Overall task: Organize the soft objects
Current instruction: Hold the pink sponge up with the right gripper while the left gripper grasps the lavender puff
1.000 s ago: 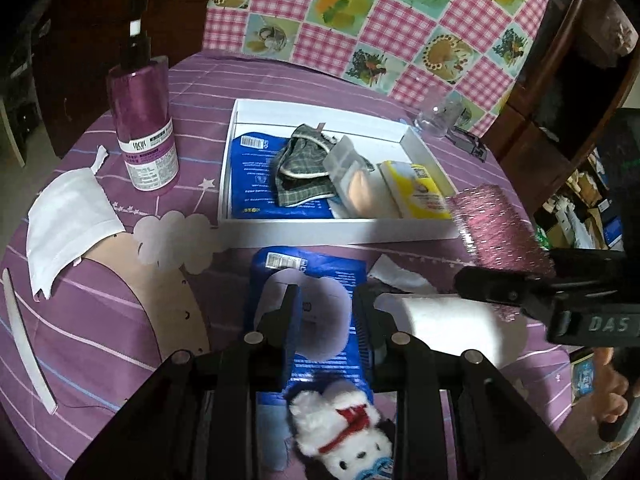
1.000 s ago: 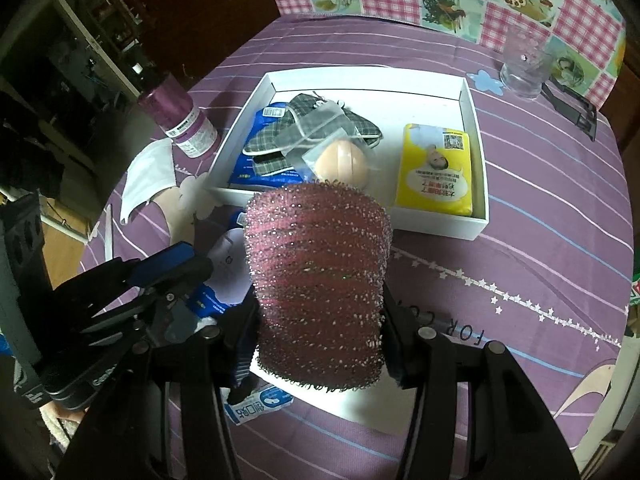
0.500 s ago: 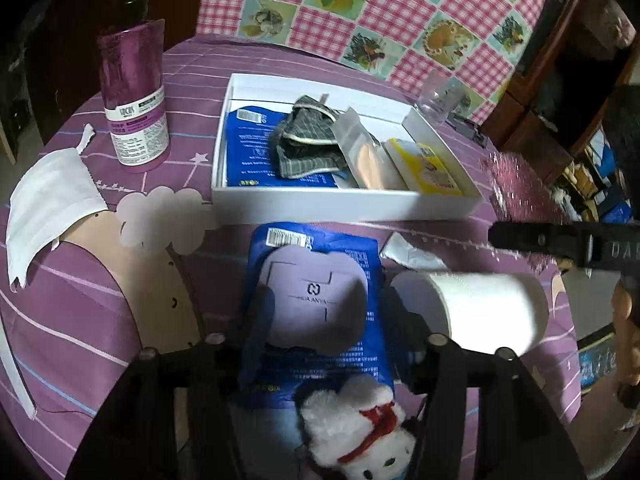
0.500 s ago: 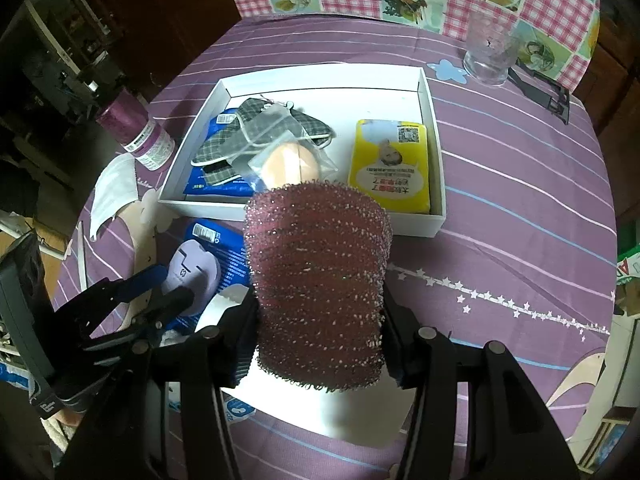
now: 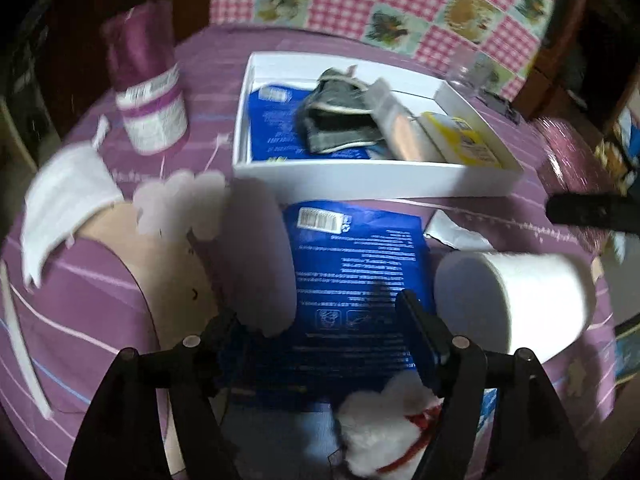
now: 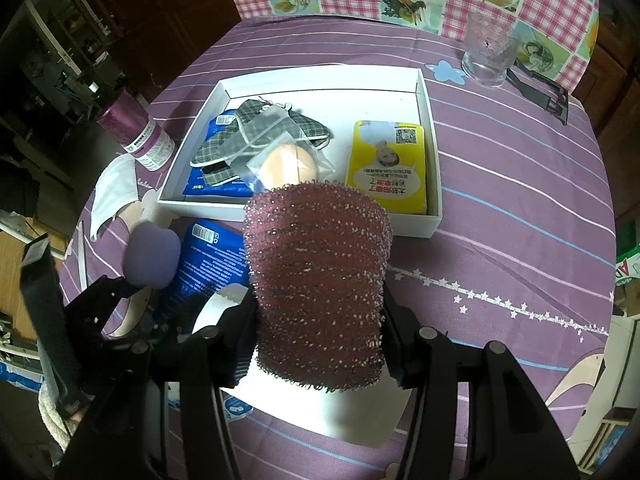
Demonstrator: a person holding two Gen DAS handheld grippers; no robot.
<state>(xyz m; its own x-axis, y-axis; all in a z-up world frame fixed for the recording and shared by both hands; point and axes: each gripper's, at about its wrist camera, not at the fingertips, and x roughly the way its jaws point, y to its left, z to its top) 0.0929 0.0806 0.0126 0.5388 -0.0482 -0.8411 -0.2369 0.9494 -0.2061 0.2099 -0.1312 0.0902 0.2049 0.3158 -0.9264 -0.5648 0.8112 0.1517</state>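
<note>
Right tongs (image 6: pixel 320 320): closed on a pink glittery scrubber (image 6: pixel 318 284), pads pressed into both its sides. The scrubber fills the centre of the right wrist view, held above a white paper roll (image 6: pixel 352 412) lying on the bench (image 6: pixel 520 208).

Left tongs (image 5: pixel 320 320): jaws have just been opening and now stand apart. A lilac pad (image 5: pixel 256 256) leans against the left finger at lower centre-left of the left wrist view; the right finger is clear of it. Whether the pad still adheres to the left finger cannot be told; the frame is blurred. In the right wrist view the same pad sits at centre left, at the tip of the left tongs.

Under the left tongs lies a blue packet (image 5: pixel 356 264) flat on the bench, with a white plush toy (image 5: pixel 384 428) at the lower edge of the frame.

White tray (image 6: pixel 432 184), upper centre of the right wrist view, holds a second blue packet (image 6: pixel 200 184), checked grey cloth (image 6: pixel 240 136), a bagged beige sponge (image 6: pixel 286 164) and a yellow packet (image 6: pixel 386 164).

Outside the tray: purple bottle (image 6: pixel 136 132) and white face mask (image 6: pixel 114 188) at left, clear glass (image 6: pixel 486 52) at upper right.
</note>
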